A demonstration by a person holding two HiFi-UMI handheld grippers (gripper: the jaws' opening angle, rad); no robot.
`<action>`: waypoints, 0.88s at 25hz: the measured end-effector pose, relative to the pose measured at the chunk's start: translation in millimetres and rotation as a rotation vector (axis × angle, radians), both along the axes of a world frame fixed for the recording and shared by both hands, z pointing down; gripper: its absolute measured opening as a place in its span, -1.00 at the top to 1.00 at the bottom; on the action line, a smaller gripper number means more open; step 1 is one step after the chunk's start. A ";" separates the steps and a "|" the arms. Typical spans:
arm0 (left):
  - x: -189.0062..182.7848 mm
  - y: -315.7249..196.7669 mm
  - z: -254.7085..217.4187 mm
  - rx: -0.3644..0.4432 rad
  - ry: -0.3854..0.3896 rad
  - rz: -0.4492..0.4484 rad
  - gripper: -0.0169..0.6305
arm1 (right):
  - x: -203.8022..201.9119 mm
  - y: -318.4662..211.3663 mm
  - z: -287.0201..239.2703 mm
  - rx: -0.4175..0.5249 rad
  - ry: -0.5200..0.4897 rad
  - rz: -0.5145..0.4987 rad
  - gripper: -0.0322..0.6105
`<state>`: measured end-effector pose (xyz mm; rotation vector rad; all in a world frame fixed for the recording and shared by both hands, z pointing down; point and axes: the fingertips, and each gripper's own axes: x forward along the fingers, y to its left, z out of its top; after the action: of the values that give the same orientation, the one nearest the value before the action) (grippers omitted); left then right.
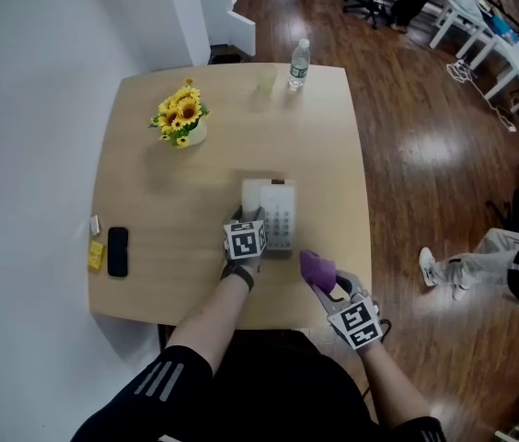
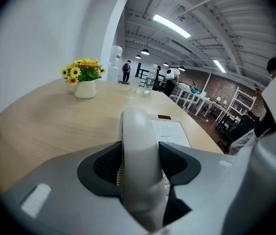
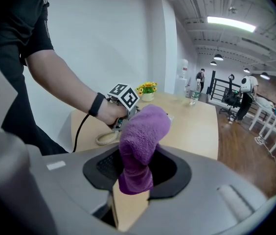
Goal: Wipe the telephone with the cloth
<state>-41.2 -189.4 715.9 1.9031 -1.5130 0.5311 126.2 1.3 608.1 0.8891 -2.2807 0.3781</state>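
We grip 2 things at once.
Our L gripper [image 2: 138, 164] is clamped on the handset [image 2: 137, 141] of the telephone [image 1: 279, 217]; our R gripper [image 3: 137, 169] squeezes the purple cloth [image 3: 142, 131], just right of the telephone.

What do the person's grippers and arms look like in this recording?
Both the left gripper and right gripper have grey bodies, black ribbed pads and a white cube of black square markers. Black short sleeves, white stripes on the left; black wristband.

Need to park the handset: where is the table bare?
Widest bare patch: left of the telephone, between flowers and mobile. Also bare between telephone and bottle. Crowded at the near edge, around the left gripper and right gripper.
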 end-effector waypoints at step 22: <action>-16.7 113.5 -135.7 0.181 0.249 0.396 0.11 | 14.2 -5.3 -60.8 -0.013 -0.334 0.082 0.46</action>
<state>-57.9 -75.8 580.2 2.3313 -1.0595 0.3163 140.5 -4.1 547.3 0.9747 -2.5439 0.6172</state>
